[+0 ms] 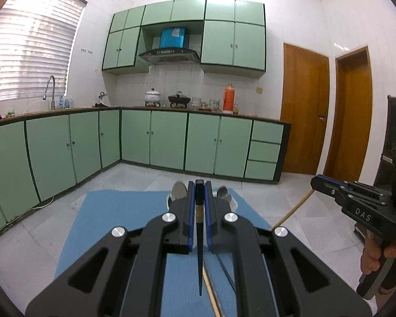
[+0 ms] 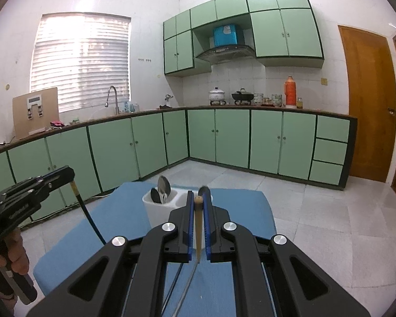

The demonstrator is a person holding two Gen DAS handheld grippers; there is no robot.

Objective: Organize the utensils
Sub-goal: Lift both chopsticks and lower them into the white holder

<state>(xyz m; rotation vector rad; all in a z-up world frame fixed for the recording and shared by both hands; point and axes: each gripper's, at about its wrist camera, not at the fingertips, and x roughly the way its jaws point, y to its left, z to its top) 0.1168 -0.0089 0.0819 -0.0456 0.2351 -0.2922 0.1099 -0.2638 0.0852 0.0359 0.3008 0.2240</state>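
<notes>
Spoons [image 2: 162, 190] fill the white caddy [image 2: 155, 208] beyond both tools, each clamping one chopstick [image 2: 198, 227].

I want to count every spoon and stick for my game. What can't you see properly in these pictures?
- White holder: its right compartment is hidden by the right gripper in the right wrist view; the left gripper covers nearly all of it in the left wrist view.
- Spoons: bunched together, exact count unclear.
- Dark chopstick and pale chopstick: far ends hidden.
</notes>
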